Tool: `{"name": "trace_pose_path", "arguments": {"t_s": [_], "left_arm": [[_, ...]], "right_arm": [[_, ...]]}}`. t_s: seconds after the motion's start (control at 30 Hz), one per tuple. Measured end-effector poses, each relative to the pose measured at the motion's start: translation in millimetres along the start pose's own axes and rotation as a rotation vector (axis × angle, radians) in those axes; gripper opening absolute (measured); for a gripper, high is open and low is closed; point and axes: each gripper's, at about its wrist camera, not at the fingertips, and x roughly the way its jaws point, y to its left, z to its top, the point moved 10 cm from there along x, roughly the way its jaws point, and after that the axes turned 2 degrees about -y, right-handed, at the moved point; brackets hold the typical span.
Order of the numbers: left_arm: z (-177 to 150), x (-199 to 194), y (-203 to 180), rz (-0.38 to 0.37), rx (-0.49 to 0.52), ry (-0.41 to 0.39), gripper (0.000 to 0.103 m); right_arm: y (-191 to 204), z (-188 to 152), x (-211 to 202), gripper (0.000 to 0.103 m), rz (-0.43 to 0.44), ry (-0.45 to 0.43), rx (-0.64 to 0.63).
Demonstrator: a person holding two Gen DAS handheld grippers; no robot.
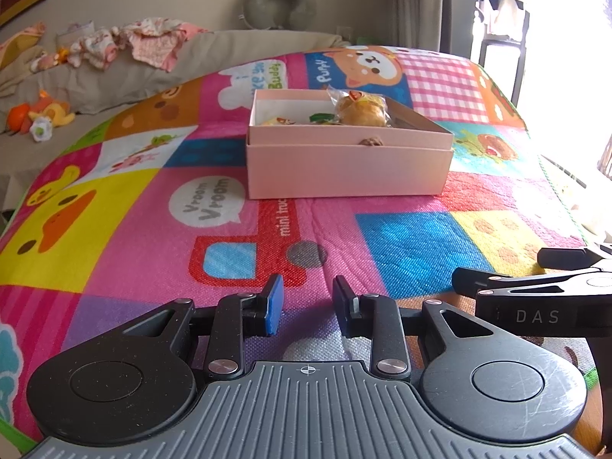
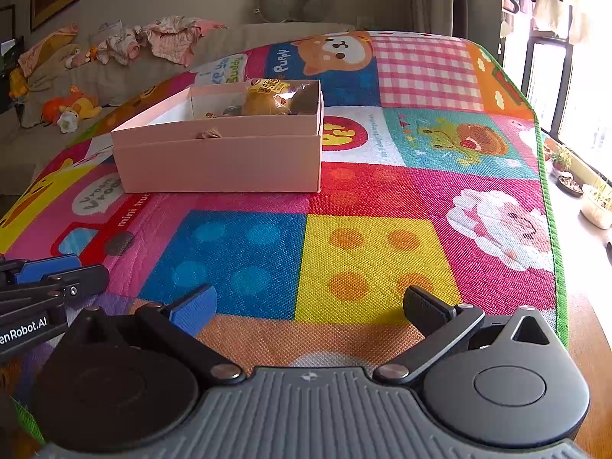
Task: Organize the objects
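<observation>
Wrapped buns [image 1: 361, 111] lie in the pink box [image 1: 344, 168] toward the mat's [image 1: 401, 237] far edge; left gripper [image 1: 308, 306] narrowly parted, right gripper [image 2: 306, 308] wide apart, both empty.

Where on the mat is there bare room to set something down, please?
The mat is bare between the box and both grippers, left and right, and right of the box to the green edge. The box itself holds packed snacks, mostly at its right end.
</observation>
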Motion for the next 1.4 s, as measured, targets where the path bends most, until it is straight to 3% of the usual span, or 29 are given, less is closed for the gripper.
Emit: {"name": "trace_pose_path", "arguments": {"t_s": [1.4], "left_arm": [[0.7,1.1,0.2,-0.012,-0.016,-0.004,0.031]], "right_arm": [[1.2,-0.6,0.4,0.103,0.001,-0.001,0.001]]}}
